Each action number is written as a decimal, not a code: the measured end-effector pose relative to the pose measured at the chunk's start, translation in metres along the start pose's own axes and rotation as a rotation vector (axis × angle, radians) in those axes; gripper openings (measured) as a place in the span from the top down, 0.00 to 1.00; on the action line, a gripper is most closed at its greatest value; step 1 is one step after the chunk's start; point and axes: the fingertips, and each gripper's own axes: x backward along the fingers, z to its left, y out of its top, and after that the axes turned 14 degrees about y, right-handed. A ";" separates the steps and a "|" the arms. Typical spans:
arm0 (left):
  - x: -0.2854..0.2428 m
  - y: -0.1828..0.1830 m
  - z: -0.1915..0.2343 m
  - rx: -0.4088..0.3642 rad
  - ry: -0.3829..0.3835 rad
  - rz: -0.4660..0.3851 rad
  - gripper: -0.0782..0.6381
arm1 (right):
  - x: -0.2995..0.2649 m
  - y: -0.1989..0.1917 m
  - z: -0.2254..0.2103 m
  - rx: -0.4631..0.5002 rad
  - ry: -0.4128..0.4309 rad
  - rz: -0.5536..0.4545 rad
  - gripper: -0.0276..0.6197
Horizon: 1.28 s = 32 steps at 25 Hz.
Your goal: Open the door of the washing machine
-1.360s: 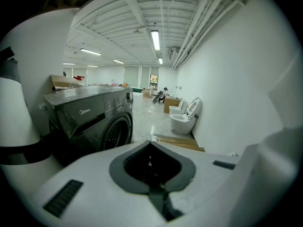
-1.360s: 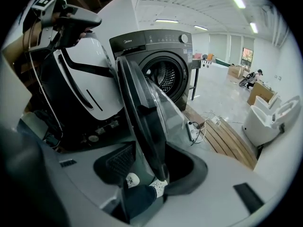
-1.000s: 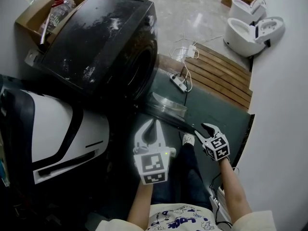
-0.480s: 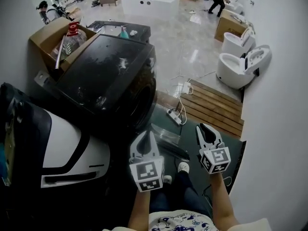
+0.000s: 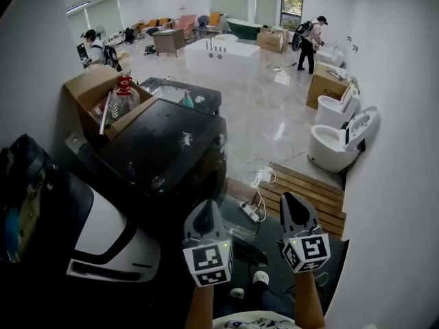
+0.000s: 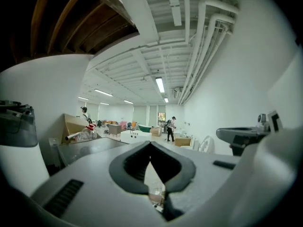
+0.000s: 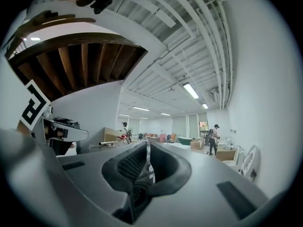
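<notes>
washing machine (image 5: pixel 164 149) stands to the person's left; its door (image 5: pixel 241 237) looks already swung out, low in front of the drum and below the two grippers, so i judge the opening done. left gripper (image 5: pixel 204 208): fingers together on nothing. right gripper (image 5: pixel 291 201): fingers closing, all but together, nothing between them; both point level into the room, well apart from the door.

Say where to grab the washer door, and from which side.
The door by its free rim, probably from the head view's right, away from the washer: it looks swung out and edge-on, so the thin rim fits between jaws. No handle visible.
</notes>
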 end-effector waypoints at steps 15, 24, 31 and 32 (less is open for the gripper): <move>0.022 0.063 0.006 0.014 0.014 -0.125 0.89 | 0.021 0.064 0.005 0.057 -0.062 -0.107 0.92; 0.033 0.070 0.005 0.006 0.007 -0.143 0.89 | 0.029 0.071 0.007 0.068 -0.085 -0.115 0.93; 0.036 0.070 0.003 -0.007 -0.002 -0.143 0.89 | 0.034 0.072 0.010 0.067 -0.091 -0.115 0.93; 0.036 0.069 0.003 -0.008 -0.002 -0.143 0.89 | 0.034 0.071 0.010 0.067 -0.091 -0.114 0.93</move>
